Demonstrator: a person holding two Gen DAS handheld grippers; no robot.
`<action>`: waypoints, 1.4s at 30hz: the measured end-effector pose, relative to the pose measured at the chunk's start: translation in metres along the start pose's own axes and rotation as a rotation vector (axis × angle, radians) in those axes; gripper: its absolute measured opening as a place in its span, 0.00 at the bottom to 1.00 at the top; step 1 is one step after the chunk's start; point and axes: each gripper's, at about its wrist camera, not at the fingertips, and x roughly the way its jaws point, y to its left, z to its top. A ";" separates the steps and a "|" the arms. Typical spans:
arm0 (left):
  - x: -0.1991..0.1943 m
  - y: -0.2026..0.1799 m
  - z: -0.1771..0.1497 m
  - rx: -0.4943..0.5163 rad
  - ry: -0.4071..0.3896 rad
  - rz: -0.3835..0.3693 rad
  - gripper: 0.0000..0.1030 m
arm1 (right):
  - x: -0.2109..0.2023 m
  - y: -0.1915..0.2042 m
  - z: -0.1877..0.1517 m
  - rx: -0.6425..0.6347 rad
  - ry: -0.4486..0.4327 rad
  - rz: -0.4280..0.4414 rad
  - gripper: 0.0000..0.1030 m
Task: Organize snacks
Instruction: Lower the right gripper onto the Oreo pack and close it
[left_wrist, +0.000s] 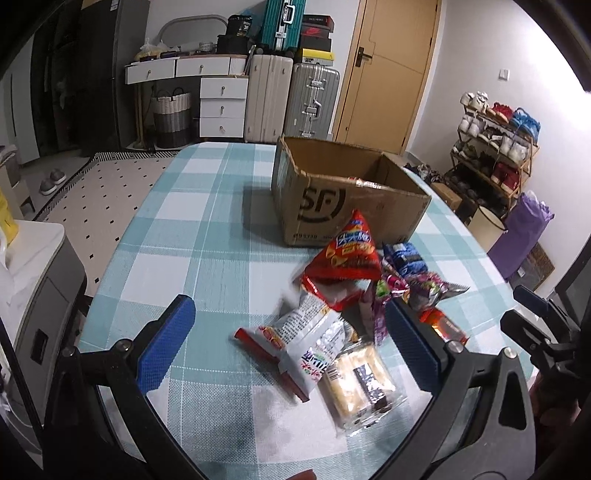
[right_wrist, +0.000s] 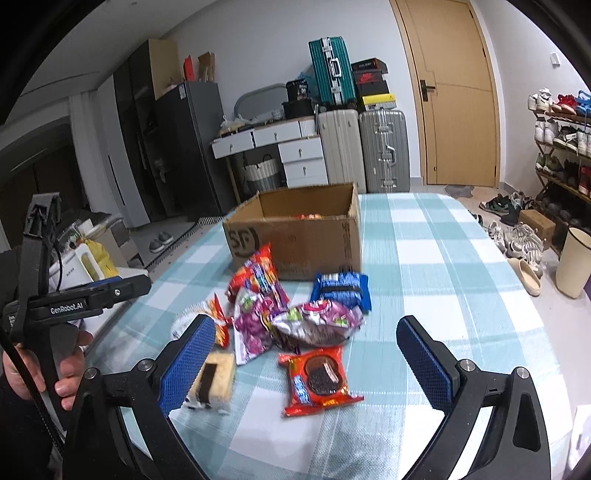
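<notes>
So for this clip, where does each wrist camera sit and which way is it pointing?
Left wrist: on the left gripper, low over the checked table, facing the snack pile and cardboard box; the right gripper's edge shows far right.
Right wrist: on the right gripper, facing the orange cookie packet and the box; the person's hand on the left gripper shows at left.
Shared: box, snack pile, suitcases, door.

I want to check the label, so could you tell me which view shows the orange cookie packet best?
The right wrist view: the orange cookie packet lies flat, face up and unobstructed. In the left wrist view only a sliver of it shows behind a pad of the left hand-held gripper.
</notes>
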 end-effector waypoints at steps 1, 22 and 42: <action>0.003 0.000 -0.001 -0.001 0.003 -0.003 0.99 | 0.005 -0.001 -0.003 0.000 0.011 -0.003 0.97; 0.058 0.015 -0.024 -0.038 0.094 -0.042 0.99 | 0.082 -0.018 -0.037 0.013 0.204 -0.032 0.97; 0.061 0.013 -0.022 -0.049 0.105 -0.076 0.99 | 0.097 -0.009 -0.041 -0.066 0.269 -0.004 0.45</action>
